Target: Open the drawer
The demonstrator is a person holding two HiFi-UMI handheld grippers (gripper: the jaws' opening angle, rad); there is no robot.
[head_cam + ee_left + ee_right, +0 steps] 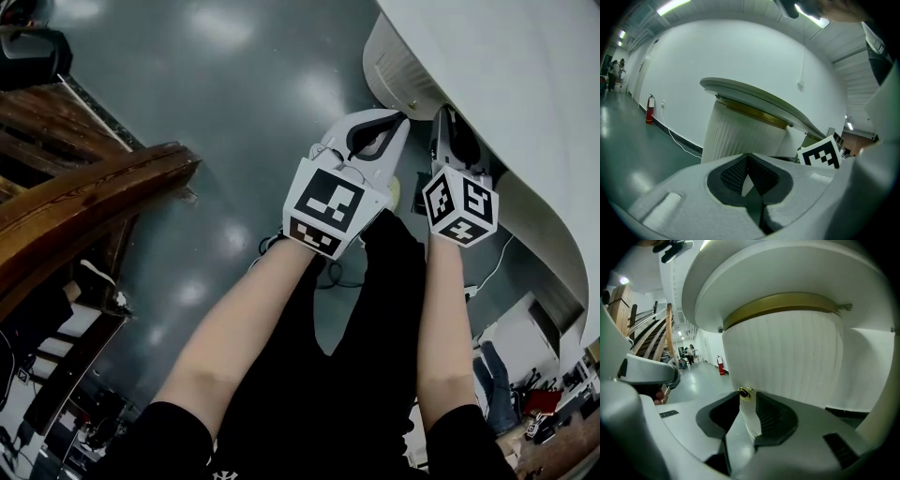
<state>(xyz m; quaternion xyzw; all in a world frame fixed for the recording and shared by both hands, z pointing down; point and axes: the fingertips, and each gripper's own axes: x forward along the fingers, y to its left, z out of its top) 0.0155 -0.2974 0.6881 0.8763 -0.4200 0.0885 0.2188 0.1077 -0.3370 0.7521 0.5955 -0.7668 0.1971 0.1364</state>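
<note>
A white rounded cabinet (398, 75) with a ribbed front (787, 357) and a gold band (783, 303) under its top stands ahead at the right. A small gold knob (744, 392) sticks out of the ribbed front. My right gripper (747, 393) is up against that front, its jaws closed to a narrow gap with the knob caught at their tips; the head view shows the right gripper (441, 114) pressed to the cabinet. My left gripper (401, 118) is beside it, just short of the cabinet (740, 136), fingertips together and holding nothing (748, 155).
A dark wooden stair rail (84, 197) runs along the left. Grey glossy floor (234, 84) lies between it and the cabinet. A white cable (497, 262) trails on the floor at the right. A red fire extinguisher (648, 110) stands by the far wall.
</note>
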